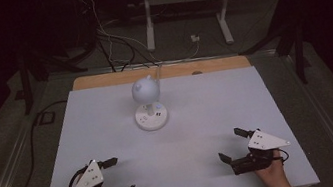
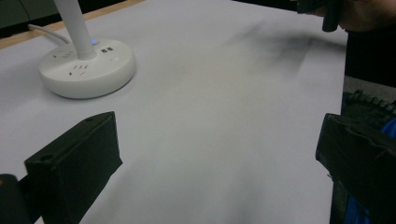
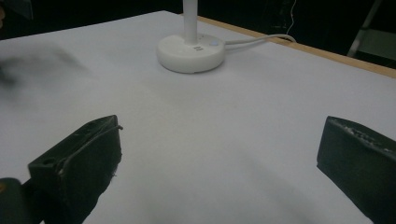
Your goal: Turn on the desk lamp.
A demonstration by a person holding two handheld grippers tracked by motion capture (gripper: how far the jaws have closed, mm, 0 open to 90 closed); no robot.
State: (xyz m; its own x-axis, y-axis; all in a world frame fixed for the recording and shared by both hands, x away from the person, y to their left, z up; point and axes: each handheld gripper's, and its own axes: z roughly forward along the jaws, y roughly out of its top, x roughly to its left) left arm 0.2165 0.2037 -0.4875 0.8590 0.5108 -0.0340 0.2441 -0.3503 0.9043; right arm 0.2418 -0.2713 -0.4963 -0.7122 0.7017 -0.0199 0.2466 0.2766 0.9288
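At the near left edge of the white table [image 1: 110, 133], left gripper [image 1: 118, 177] resting low in a hand, jaws spread wide and holding nothing. At the near right, right gripper [image 1: 234, 145] likewise released, jaws parted over bare tabletop. Farther in, near the middle and well apart from both, white desk lamp [image 1: 148, 101] standing upright on its round base [image 2: 86, 67], socket slots and a small blue light on top, cord [image 3: 259, 39] trailing off the far edge.

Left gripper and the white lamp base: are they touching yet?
Apart. The high view shows the left gripper near the table's front edge, with bare white tabletop between it and the lamp base; the left gripper view shows its open jaws short of the base.
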